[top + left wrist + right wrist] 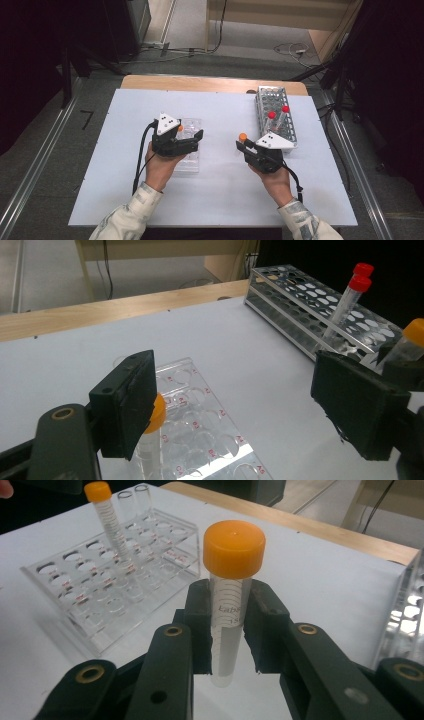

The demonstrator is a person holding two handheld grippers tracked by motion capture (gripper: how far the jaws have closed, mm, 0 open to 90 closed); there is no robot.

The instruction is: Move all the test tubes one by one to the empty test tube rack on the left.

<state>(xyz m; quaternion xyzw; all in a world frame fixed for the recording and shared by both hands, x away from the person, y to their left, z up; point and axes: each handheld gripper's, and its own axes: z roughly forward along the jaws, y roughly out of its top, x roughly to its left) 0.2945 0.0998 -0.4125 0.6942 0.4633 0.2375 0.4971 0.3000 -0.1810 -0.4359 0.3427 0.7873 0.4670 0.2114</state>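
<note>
Tube status first: right gripper has its jaws clamped on an orange-capped tube, pinching the clear body below the cap, with the tube standing pretty much upright and its bottom end hanging free under the pads. In the high view that gripper sits a little left of the metal rack, which lies near the right edge of the bench and has two red-capped tubes leaning in it. Left gripper hovers over the clear plastic rack, jaws spread wide with nothing between them. From the left gripper view, a second orange-capped tube stands in that clear rack, tucked right behind one pad, close enough that I can't tell if it's touching. Room-wise, there's a good open strip of white bench between the two racks, and the whole near edge in front of the person's hands is bare too. The clear rack sits well in from the left edge, the metal one much tighter to its side.
</note>
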